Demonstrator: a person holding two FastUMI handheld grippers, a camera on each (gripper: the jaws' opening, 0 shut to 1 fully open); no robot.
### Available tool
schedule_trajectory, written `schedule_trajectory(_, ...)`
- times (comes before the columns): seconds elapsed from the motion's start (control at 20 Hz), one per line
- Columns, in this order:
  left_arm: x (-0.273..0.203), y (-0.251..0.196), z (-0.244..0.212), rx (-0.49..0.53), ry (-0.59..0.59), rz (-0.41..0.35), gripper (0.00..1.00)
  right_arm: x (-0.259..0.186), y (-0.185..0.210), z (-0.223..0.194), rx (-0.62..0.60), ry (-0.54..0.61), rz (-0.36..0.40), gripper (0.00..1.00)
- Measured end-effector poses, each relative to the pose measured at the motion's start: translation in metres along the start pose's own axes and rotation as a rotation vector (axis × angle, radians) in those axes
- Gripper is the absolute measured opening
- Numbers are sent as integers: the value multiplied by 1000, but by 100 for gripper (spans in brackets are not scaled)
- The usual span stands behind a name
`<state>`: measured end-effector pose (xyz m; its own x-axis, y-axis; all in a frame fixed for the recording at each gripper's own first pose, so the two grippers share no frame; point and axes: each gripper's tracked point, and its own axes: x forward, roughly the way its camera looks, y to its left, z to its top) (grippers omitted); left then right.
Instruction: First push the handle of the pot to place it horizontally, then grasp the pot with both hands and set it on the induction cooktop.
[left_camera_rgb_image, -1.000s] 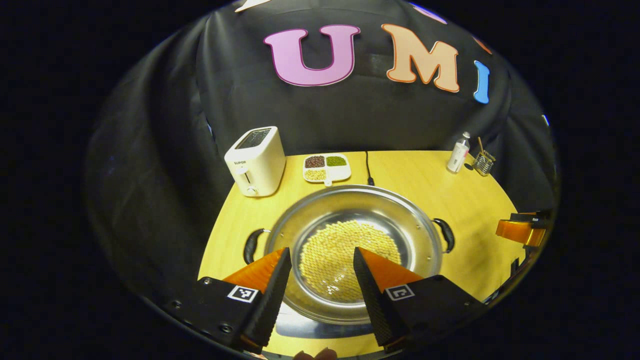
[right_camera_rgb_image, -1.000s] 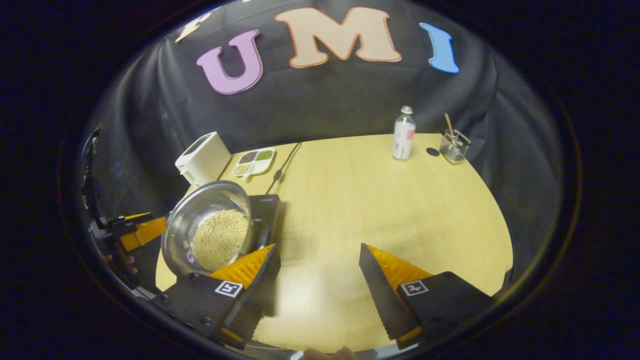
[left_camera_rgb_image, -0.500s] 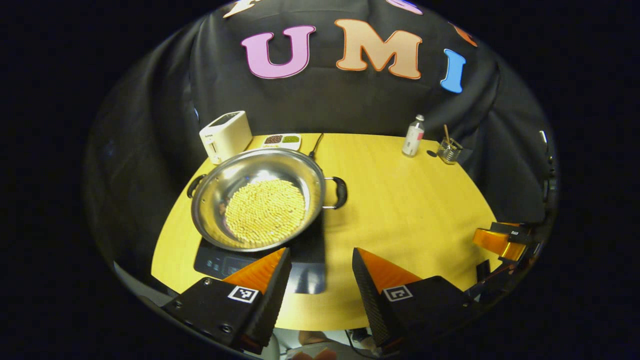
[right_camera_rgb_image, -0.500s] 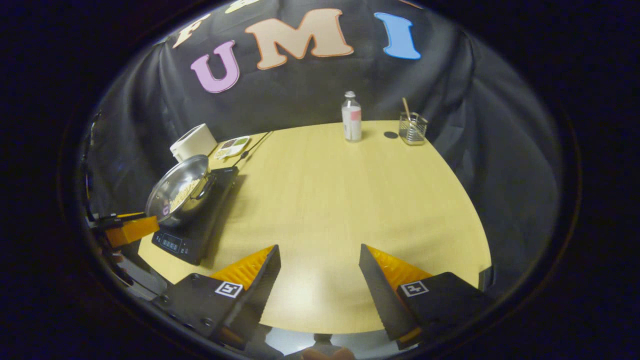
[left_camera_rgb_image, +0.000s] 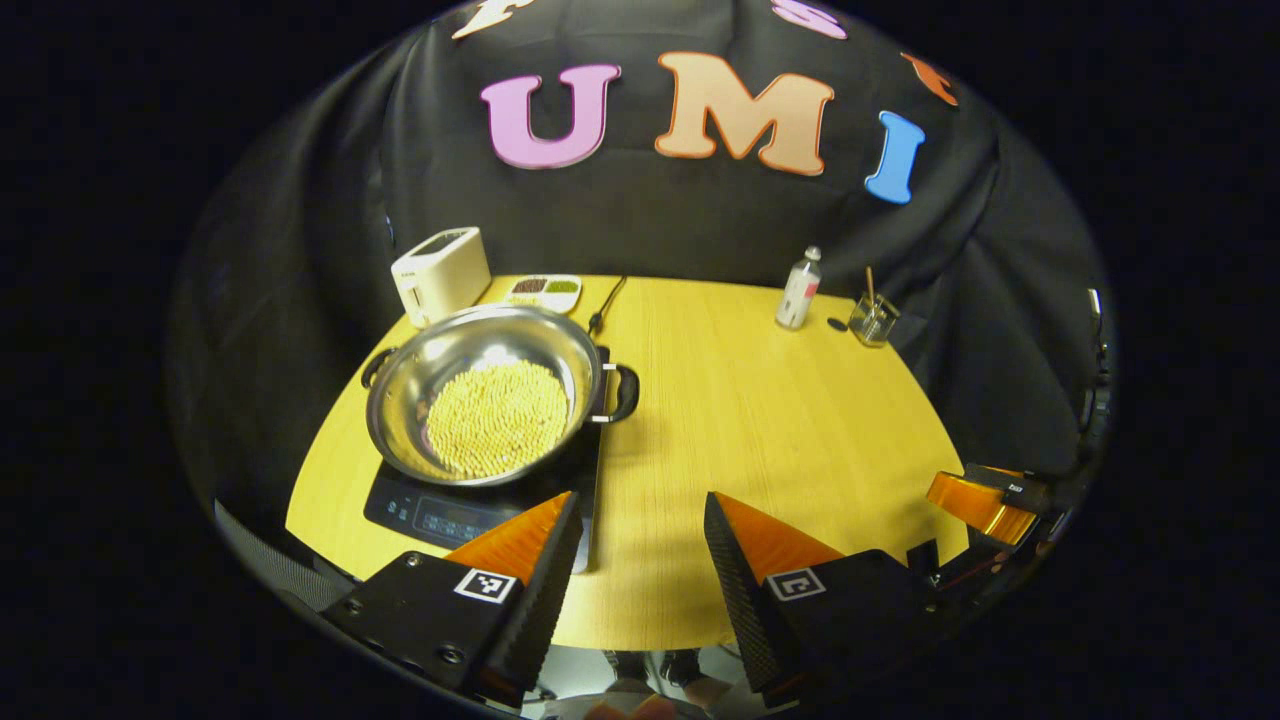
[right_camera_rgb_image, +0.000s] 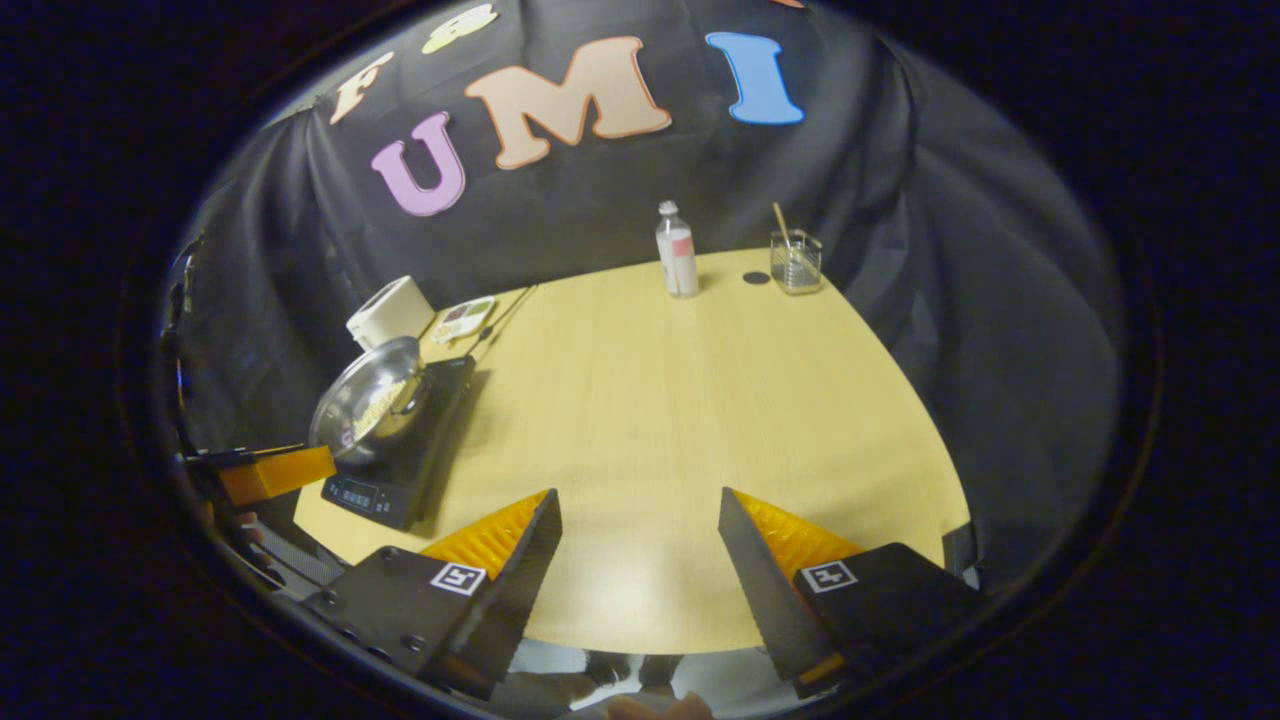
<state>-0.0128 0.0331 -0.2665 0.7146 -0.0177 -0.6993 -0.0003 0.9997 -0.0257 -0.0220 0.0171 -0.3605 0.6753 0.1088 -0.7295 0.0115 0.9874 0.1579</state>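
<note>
- On the black induction cooktop (left_camera_rgb_image: 470, 512) at the left of the round yellow wooden table (left_camera_rgb_image: 780, 420) sits the shiny steel pot (left_camera_rgb_image: 485, 390) of pale beans, its 2 black handles lying level.
- Compared with 0.5 s ago, the pot looks smaller and farther off in both views.
- The left gripper (left_camera_rgb_image: 640, 560) has pulled back over the table's near edge, fingers spread, holding nothing.
- The right gripper (right_camera_rgb_image: 640, 555) has also retreated, fingers apart and empty, well clear of the pot.

one pot (left_camera_rgb_image: 485, 400), one toaster (left_camera_rgb_image: 440, 272), one bottle (left_camera_rgb_image: 800, 290)
</note>
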Motion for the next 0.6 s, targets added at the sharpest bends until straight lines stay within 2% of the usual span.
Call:
schedule_trajectory(0.05,-7,1,13,-7,-35,-4,76,-8,8,13,-7,-28,4,98)
schedule_trajectory(0.2,-36,3,59,-7,-171,-14,76,-40,36,59,-40,-149,25,95)
schedule_trajectory(0.25,-48,5,75,6,-227,-18,76,-56,45,76,-55,-197,26,98)
schedule_trajectory(0.35,-72,7,112,33,-356,-28,76,-89,66,109,-75,-296,28,94)
schedule_trajectory(0.55,-129,-5,171,50,-549,-80,75,-150,87,171,-121,-488,4,94)
schedule_trajectory(0.6,-142,-8,185,54,-590,-90,75,-166,92,186,-130,-529,5,97)
